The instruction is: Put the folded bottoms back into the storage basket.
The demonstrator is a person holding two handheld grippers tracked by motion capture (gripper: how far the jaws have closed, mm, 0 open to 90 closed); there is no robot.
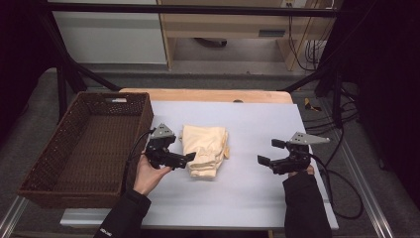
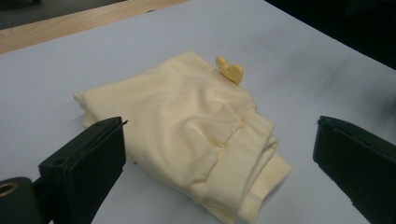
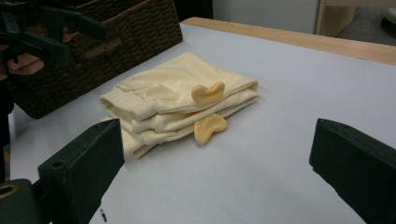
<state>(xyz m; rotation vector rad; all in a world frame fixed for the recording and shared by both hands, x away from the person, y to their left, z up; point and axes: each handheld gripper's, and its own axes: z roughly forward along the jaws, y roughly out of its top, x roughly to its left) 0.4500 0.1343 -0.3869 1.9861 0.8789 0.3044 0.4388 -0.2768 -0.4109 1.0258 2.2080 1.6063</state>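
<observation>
Folded cream garment (image 1: 204,150) lies just right of the wicker basket (image 1: 84,148). Left gripper (image 1: 190,156) at its near edge, right gripper (image 1: 270,152) well apart; both jaws agape, likely readying a lift.

Nothing here can be read. There is small pale lettering on the person's left sleeve (image 1: 106,231), but it is too tiny and blurred to make out.
</observation>
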